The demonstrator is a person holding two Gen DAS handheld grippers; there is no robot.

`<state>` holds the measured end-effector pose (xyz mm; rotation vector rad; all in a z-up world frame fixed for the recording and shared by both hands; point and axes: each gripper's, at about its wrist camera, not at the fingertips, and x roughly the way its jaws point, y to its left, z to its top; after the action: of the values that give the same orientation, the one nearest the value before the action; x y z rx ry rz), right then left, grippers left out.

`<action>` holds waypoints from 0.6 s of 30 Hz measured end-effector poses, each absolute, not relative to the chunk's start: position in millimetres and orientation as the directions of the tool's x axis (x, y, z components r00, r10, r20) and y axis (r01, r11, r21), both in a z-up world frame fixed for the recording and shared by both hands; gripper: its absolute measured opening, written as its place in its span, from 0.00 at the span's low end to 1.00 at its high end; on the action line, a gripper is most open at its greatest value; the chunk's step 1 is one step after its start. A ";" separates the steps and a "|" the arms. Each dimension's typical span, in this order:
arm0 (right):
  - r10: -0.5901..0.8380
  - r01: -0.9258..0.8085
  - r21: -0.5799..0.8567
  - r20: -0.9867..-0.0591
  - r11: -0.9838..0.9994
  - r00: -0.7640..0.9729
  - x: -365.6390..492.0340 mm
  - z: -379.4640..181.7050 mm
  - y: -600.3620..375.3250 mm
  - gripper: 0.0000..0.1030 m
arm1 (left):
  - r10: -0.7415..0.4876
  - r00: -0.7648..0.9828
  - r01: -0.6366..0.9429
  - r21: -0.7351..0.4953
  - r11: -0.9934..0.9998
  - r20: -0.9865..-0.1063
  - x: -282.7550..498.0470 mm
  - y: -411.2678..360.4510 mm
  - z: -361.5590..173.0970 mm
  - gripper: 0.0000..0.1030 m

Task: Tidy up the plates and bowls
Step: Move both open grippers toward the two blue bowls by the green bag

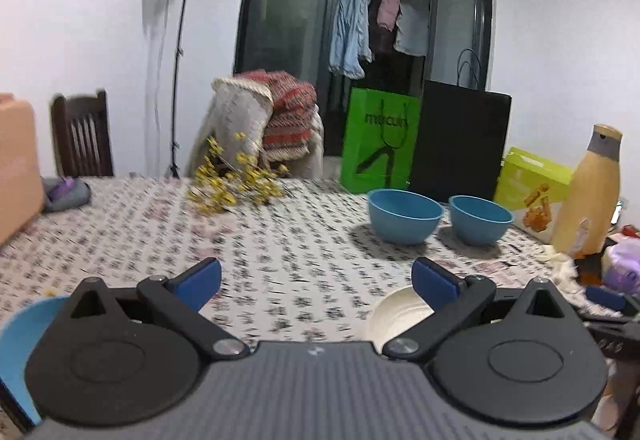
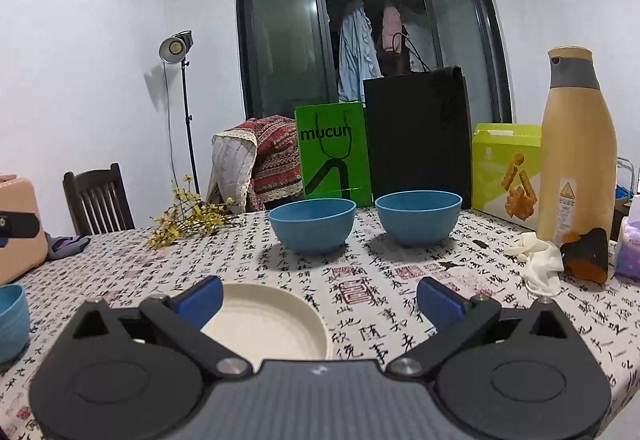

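Far ahead of the gripper, at the back edge of the table (image 2: 400,304), a green bag (image 2: 334,153) and a black bag (image 2: 418,139) stand side by side. To the right of them is a yellow-green box (image 2: 506,169), then a tall tan bottle (image 2: 576,147). Ahead to the left lie yellow flowers (image 2: 188,217). Behind the table stand a dark chair (image 2: 100,199) and a lamp on a stand (image 2: 178,47).
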<state>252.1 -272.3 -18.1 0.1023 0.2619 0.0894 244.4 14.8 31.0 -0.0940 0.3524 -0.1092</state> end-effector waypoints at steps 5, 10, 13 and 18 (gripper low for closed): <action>0.103 -0.076 0.112 -0.255 0.991 0.961 267.9 -9.6 -275.4 1.00 | -0.134 0.922 0.109 -0.088 0.990 -0.364 265.6 1.0 40.4 1.00; 0.095 -0.066 0.128 -0.237 0.990 0.967 285.9 2.7 -278.1 1.00 | -0.165 0.902 0.137 -0.097 0.986 -0.400 290.1 -10.6 50.1 1.00; 0.096 -0.066 0.135 -0.232 0.989 0.968 297.9 10.0 -278.4 1.00 | -0.159 0.899 0.143 -0.070 0.987 -0.408 303.1 -19.7 56.5 1.00; 0.086 -0.053 0.147 -0.222 0.988 0.971 319.5 21.6 -279.9 1.00 | -0.166 0.891 0.149 -0.073 0.986 -0.424 326.3 -30.8 63.8 1.00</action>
<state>319.5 -279.9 21.6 0.1412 0.2303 0.0705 326.3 -30.8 63.8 -0.0386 0.4430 -0.1635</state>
